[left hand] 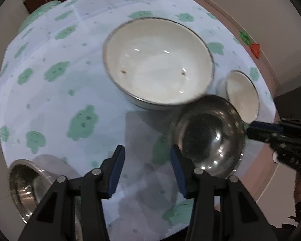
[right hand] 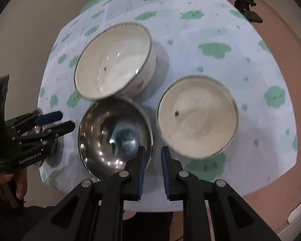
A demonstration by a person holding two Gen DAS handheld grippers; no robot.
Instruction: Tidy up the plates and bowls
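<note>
Currently on the round table (right hand: 220,20), under a green-patterned cloth: a large white bowl (right hand: 114,60), a smaller white bowl (right hand: 197,116), a steel bowl (right hand: 114,138) and a second steel bowl (left hand: 28,184) at the near edge.

Right gripper (right hand: 152,170): jaws narrow, clamped on the steel bowl's rim, one finger inside.

Left gripper (left hand: 146,170): jaws partly apart, empty.

Handling, as judged: steel is light, stiff and slick; white bowls are likely heavier and chippable. Grip at the rim.

Lettering: "GenRobot.AI" on the left gripper's body.
</note>
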